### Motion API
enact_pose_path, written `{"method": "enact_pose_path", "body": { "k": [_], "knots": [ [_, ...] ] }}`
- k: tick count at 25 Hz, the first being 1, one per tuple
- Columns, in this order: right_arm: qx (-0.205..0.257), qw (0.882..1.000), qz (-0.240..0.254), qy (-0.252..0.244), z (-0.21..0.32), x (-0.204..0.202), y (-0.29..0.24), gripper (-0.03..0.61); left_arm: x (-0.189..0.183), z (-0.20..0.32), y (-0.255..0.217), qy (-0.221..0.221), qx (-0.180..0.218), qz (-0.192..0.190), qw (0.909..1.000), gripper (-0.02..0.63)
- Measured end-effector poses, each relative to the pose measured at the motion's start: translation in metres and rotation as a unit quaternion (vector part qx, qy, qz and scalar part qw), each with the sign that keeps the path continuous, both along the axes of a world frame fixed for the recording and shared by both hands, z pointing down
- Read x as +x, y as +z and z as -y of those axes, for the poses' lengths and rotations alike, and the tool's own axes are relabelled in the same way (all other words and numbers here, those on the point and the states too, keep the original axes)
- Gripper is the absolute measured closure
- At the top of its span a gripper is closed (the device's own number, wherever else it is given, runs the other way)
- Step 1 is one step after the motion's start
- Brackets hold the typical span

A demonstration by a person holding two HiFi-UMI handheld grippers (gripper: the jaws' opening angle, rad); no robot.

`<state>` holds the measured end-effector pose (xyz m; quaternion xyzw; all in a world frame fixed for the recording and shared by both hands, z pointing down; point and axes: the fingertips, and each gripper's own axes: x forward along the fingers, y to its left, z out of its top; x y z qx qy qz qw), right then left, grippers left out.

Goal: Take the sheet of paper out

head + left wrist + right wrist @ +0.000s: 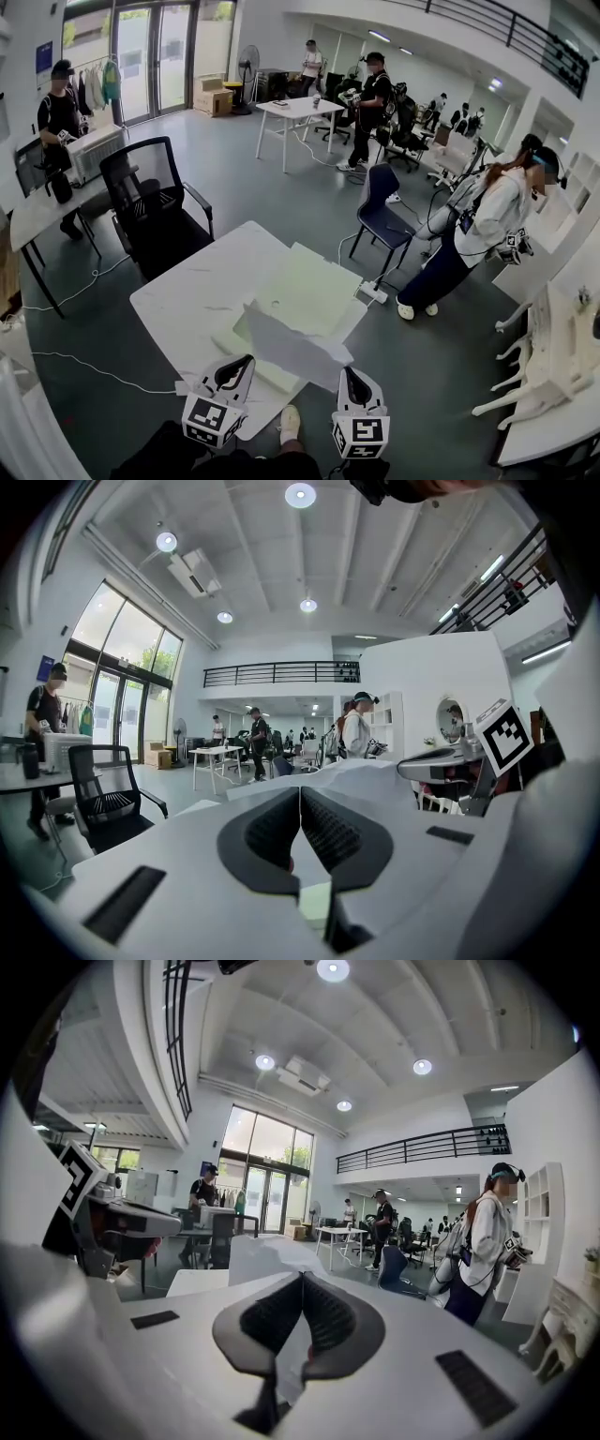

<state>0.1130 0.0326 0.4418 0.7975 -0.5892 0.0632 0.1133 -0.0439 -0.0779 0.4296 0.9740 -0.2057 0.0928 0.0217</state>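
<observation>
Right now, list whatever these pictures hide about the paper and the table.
Head view: the raised sheet of paper covers the near part of the pale green folder.
Gripper views: the left hand-held gripper and right hand-held gripper block the table beneath them.
Head view: print on the sheet, too small.

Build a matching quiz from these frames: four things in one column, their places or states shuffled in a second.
Things:
1. black office chair
2. blue chair
3. white sheet
4. pale green folder

Places or states:
A. lying flat on the table
B. on the floor past the table's far right corner
C. raised above the table's near edge
D. on the floor past the table's far left side

Pairs: 1-D, 2-B, 3-C, 4-A
</observation>
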Motion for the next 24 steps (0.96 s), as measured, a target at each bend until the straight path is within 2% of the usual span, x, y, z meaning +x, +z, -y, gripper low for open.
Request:
{"method": "enact_pose_path", "body": {
  "k": [24],
  "knots": [
    [0.005,1.0,0.003,-0.012,0.005,0.004,0.002,0.56,0.012,0.002,0.008,-0.002,-0.005,0.002,1.0,0.589]
  ]
}}
